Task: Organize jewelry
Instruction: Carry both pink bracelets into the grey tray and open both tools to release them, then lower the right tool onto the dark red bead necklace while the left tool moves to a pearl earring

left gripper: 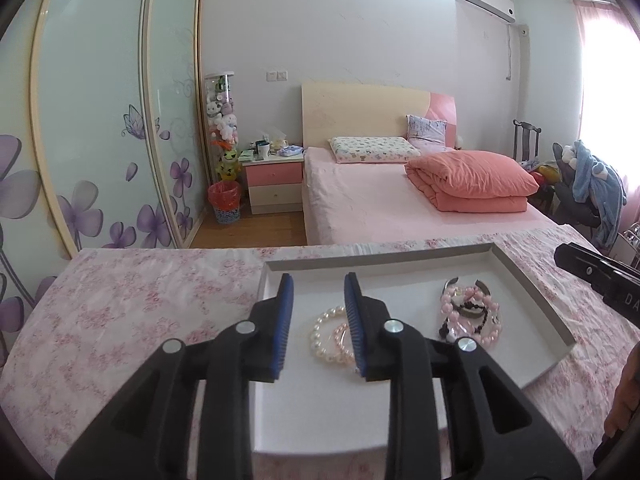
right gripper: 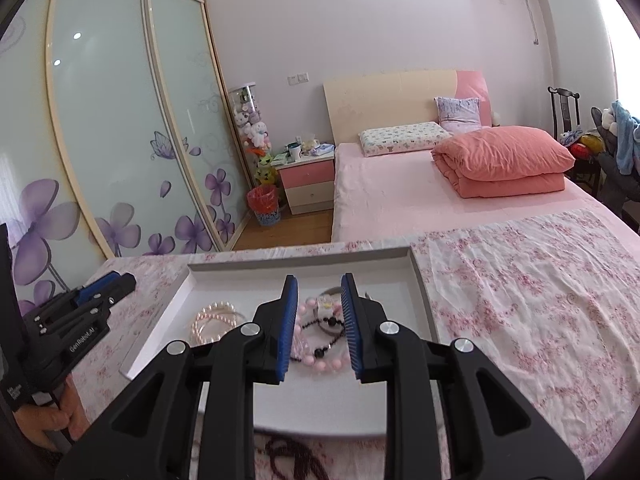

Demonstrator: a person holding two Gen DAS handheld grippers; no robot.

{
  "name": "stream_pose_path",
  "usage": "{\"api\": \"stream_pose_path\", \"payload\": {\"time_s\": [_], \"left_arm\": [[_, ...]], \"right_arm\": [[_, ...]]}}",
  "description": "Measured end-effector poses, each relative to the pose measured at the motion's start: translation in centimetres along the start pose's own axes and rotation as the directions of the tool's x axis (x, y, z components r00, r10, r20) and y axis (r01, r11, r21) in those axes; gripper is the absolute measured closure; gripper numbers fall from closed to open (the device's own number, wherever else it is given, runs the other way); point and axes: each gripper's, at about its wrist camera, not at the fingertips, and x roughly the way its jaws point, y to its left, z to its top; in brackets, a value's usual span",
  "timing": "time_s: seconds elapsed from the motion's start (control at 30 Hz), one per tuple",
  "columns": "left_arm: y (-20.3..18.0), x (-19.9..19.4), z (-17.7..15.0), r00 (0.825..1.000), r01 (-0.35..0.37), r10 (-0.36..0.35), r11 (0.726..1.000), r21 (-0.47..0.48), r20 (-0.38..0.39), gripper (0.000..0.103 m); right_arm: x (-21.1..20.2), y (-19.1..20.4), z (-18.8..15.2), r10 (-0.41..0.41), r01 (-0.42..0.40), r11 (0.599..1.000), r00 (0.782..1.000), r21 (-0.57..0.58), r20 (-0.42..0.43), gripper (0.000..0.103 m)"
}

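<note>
A shallow white tray [left gripper: 536, 280] lies on a floral pink cloth. In it lie a white pearl bracelet [left gripper: 325, 332] with a pale pink one, and to the right a heap of pink and black bead bracelets [left gripper: 472, 312]. My left gripper [left gripper: 319, 284] is open and empty above the tray's left part, near the pearl bracelet. In the right wrist view the tray [right gripper: 420, 276] holds the pearl bracelets [right gripper: 212, 318] and the bead heap [right gripper: 320, 332]. My right gripper [right gripper: 319, 286] is open and empty, hovering over the bead heap. The left gripper's body [right gripper: 80, 312] shows at the left.
The floral cloth [right gripper: 520, 300] covers the table around the tray. Behind it stand a pink bed [left gripper: 400, 200] with a folded quilt, a nightstand [left gripper: 274, 184], a red bin [left gripper: 225, 202], sliding wardrobe doors [left gripper: 100, 120] and chairs with clothes [left gripper: 588, 184].
</note>
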Motion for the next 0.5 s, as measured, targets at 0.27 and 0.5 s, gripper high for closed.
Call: {"api": "stream_pose_path", "payload": {"time_s": [0.27,0.5], "left_arm": [[2.3,-3.6,-3.4,0.997,0.036,-0.037,0.999,-0.015,-0.062,0.044],[3.5,-4.5,-5.9,0.991,0.06,-0.061,0.998,-0.014,-0.119,0.032]], "right_arm": [[-1.1,0.1,-3.9,0.046,-0.067,0.991,0.984,-0.118,-0.173,0.068],[-0.5,0.1,-7.7,0.045,-0.099,0.981,0.951,-0.166,-0.306,0.059]]}}
